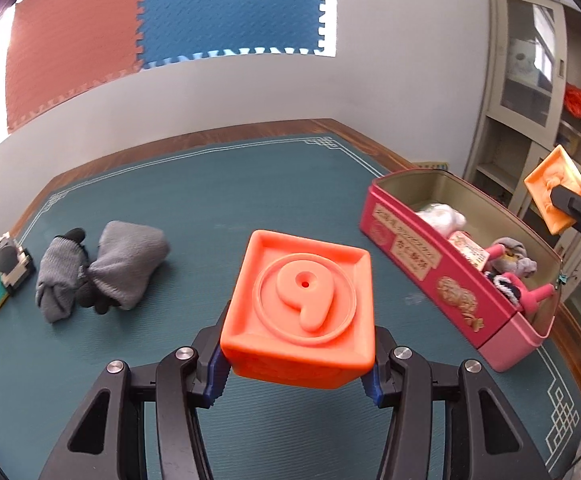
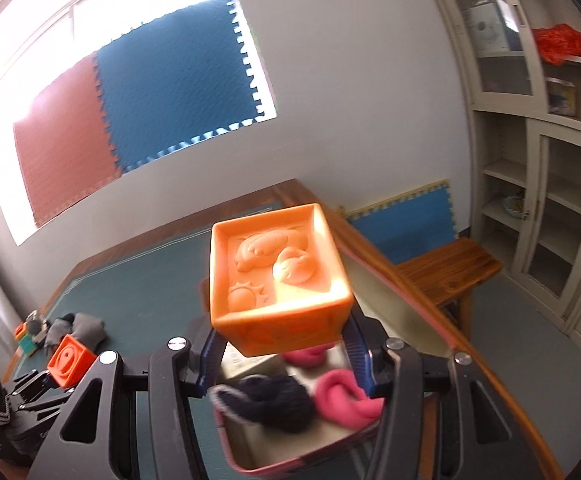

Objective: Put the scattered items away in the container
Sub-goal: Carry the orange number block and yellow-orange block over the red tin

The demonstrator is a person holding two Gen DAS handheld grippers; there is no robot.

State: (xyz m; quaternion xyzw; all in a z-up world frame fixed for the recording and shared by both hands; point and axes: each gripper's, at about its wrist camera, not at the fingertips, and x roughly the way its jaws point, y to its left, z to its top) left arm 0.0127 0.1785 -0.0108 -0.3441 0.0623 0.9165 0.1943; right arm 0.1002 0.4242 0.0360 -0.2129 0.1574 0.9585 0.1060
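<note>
The left gripper (image 1: 296,364) pinches the red-orange block (image 1: 298,312) in its jaws over the bench (image 1: 210,200), while the right gripper (image 2: 286,354) pinches the pale orange block (image 2: 278,276) above the pink tin (image 1: 430,264).

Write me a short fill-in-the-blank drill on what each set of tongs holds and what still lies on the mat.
1. The left tongs grip a red-orange block embossed with the numeral ____.
2. The right tongs hold a pale orange block above the open ____ tin.
3. Grey ____ lie on the green mat.

Missing words: 9; pink; gloves
</note>
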